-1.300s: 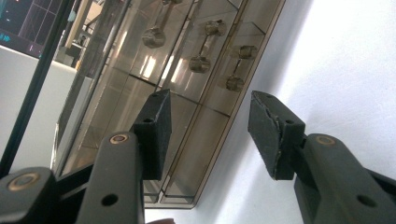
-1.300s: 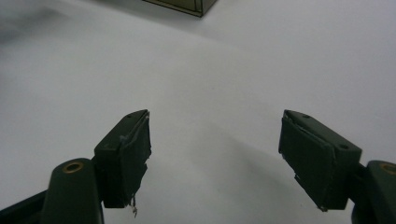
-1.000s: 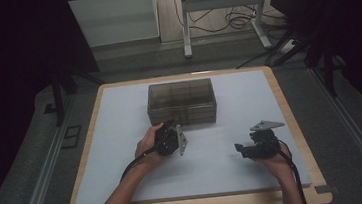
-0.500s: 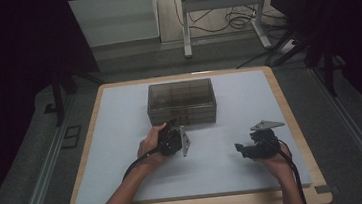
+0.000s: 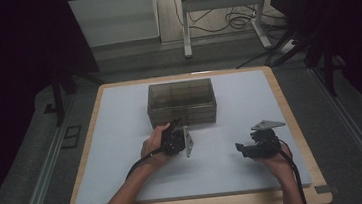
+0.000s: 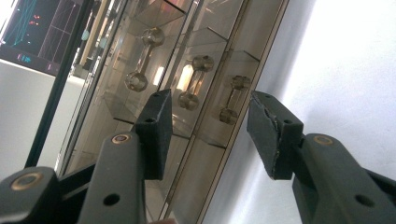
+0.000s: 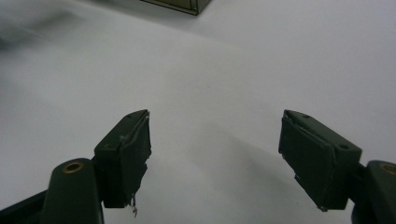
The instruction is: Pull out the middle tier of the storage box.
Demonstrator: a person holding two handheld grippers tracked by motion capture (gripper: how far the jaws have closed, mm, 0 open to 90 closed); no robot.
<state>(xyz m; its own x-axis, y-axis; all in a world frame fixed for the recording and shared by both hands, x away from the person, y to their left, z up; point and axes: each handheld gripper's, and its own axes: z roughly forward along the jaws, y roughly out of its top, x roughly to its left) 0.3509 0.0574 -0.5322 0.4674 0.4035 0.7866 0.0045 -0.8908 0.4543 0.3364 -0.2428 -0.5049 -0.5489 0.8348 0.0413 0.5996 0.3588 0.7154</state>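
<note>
A smoky translucent drawer box (image 5: pixel 181 101) stands mid-table on the white mat (image 5: pixel 122 138). My left gripper (image 5: pixel 176 127), rolled onto its side in a hand, points at the box's front face from close by. In the left gripper view its jaws (image 6: pixel 208 102) stand open and hold nothing. Just beyond them is the drawer front (image 6: pixel 154 93) with three clear dumbbell-shaped handles; the middle handle (image 6: pixel 194 81) lies between the fingertips' line of sight. My right gripper (image 5: pixel 242 149) rests low at the right, and its jaws (image 7: pixel 216 116) are open wide over bare mat.
The mat lies on a wooden board (image 5: pixel 291 121) with a raised rim. A corner of the box (image 7: pixel 180 4) shows at the top of the right gripper view. Dark floor, metal rails (image 5: pixel 45 170) and a desk frame with cables (image 5: pixel 221 22) surround the table.
The left gripper has edged slightly to the right along the box's front. The right gripper has not moved.
</note>
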